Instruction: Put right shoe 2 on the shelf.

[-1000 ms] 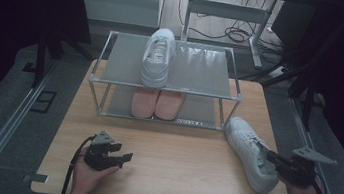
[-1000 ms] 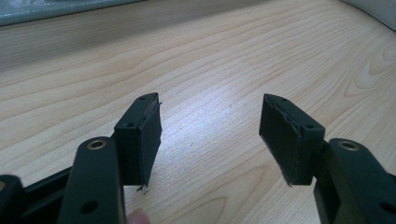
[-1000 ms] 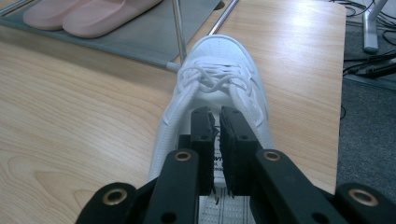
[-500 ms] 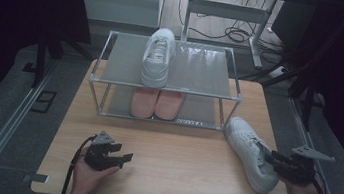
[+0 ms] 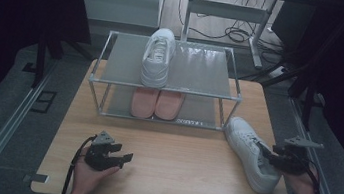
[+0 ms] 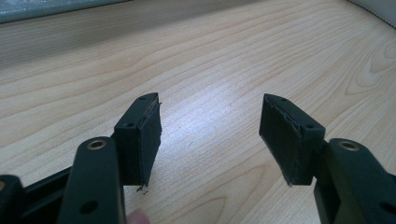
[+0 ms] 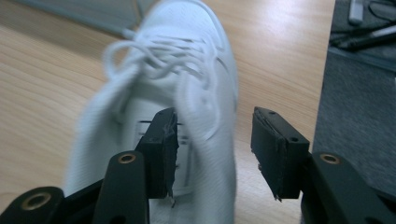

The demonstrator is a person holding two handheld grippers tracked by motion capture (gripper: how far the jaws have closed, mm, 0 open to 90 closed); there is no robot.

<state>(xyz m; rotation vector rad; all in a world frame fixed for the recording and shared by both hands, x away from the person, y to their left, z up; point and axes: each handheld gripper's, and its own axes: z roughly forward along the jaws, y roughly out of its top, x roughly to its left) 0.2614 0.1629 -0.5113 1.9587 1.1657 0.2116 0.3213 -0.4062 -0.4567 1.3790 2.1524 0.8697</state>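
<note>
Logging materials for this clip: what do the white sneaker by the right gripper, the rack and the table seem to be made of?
White sneaker: seemingly matte knit or mesh upper, going by its fine weave, with cloth laces. Shoe rack: shiny metal tube frame; grey shelves, possibly frosted plastic. Table: light wood or laminate, visible grain, slight sheen.

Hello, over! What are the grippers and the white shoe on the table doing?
Right gripper jaws just opening, astride white shoe wall. Left gripper open, idle. Shoe lies beside rack. Nothing blocking.

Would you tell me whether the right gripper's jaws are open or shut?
Open: the right gripper has just been opening, one jaw inside the white shoe, the shoe's side wall between them, unpressed.
</note>
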